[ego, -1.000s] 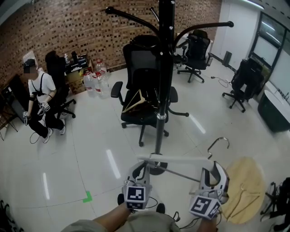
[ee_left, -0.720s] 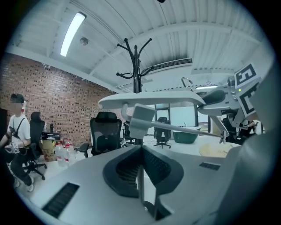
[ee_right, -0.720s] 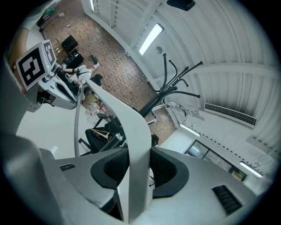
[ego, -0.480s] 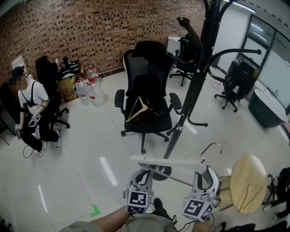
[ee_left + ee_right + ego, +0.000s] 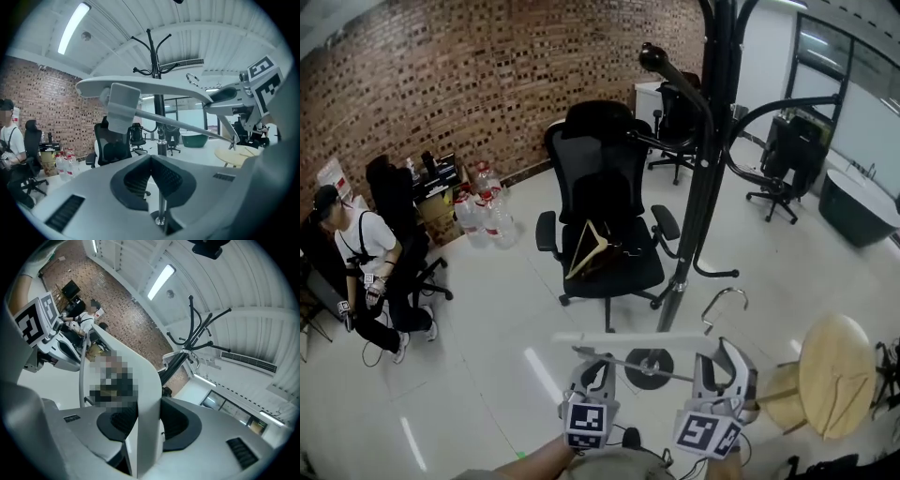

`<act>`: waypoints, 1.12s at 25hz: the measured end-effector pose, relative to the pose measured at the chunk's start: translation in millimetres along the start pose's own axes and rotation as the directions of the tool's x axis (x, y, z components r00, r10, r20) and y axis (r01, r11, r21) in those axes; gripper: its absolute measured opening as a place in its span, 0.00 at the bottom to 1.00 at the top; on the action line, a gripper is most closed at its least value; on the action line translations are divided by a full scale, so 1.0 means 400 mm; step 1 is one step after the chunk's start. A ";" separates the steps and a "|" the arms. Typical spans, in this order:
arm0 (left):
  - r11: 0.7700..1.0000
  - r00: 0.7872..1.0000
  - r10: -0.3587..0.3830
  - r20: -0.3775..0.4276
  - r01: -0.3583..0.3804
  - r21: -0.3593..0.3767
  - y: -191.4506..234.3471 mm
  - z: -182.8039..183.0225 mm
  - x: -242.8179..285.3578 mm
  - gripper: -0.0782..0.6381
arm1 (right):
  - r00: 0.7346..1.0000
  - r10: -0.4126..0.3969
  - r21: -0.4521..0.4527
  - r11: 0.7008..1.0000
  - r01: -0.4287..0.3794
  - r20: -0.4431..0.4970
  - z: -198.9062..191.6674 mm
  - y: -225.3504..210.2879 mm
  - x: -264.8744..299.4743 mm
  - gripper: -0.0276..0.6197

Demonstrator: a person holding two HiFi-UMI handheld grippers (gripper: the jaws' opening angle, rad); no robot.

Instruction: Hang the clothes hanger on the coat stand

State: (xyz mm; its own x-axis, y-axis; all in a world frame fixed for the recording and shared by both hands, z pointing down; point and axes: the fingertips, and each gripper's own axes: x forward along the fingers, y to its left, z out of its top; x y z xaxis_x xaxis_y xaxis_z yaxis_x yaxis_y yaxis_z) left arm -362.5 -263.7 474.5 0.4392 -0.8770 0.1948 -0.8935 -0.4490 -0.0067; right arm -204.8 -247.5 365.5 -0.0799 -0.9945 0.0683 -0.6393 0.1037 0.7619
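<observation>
Right gripper (image 5: 724, 358) is clamping the white clothes hanger (image 5: 619, 337) by one arm. It is at lower centre, before the coat stand (image 5: 698, 206) (not hung yet). Left gripper (image 5: 592, 362) is riding shut, empty, beneath the hanger's left end.

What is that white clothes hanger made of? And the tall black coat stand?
The white clothes hanger looks like smooth matte plastic, with a shiny, probably metal hook. The tall black coat stand seems to be painted metal: it glints along its pole and arms.
</observation>
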 end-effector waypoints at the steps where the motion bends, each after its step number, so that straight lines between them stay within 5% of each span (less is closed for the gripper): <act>1: 1.000 1.000 -0.004 -0.001 0.004 -0.001 0.020 -0.003 0.012 0.13 | 1.000 -0.003 0.000 1.000 0.003 0.001 0.010 0.009 0.022 0.25; 7: 0.991 0.991 -0.135 0.006 0.134 0.017 0.229 -0.016 0.060 0.13 | 0.994 -0.068 -0.017 0.998 0.067 -0.086 0.160 0.130 0.129 0.25; 11: 0.968 0.969 -0.246 0.027 0.244 0.052 0.428 0.032 0.044 0.13 | 0.964 -0.159 -0.014 0.987 0.160 -0.214 0.319 0.201 0.175 0.25; 15: 0.952 0.952 -0.305 0.022 0.303 0.049 0.557 0.046 0.026 0.13 | 0.946 -0.218 -0.042 0.976 0.214 -0.238 0.441 0.248 0.204 0.25; 21: 0.929 0.929 -0.368 0.039 0.365 0.057 0.573 0.056 0.004 0.13 | 0.939 -0.255 -0.062 0.967 0.248 -0.232 0.513 0.260 0.213 0.25; 28: 0.930 0.929 -0.365 0.067 0.361 0.064 0.529 0.113 0.032 0.13 | 0.937 -0.265 -0.053 0.964 0.260 -0.226 0.485 0.209 0.215 0.25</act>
State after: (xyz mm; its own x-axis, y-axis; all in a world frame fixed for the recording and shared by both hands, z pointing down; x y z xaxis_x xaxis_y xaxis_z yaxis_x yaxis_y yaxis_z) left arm -542.0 -377.6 431.3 0.7403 -0.6620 0.1172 -0.6666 -0.7454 0.0008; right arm -413.5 -321.1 310.3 0.2675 -0.9635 0.0079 -0.5970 -0.1593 0.7863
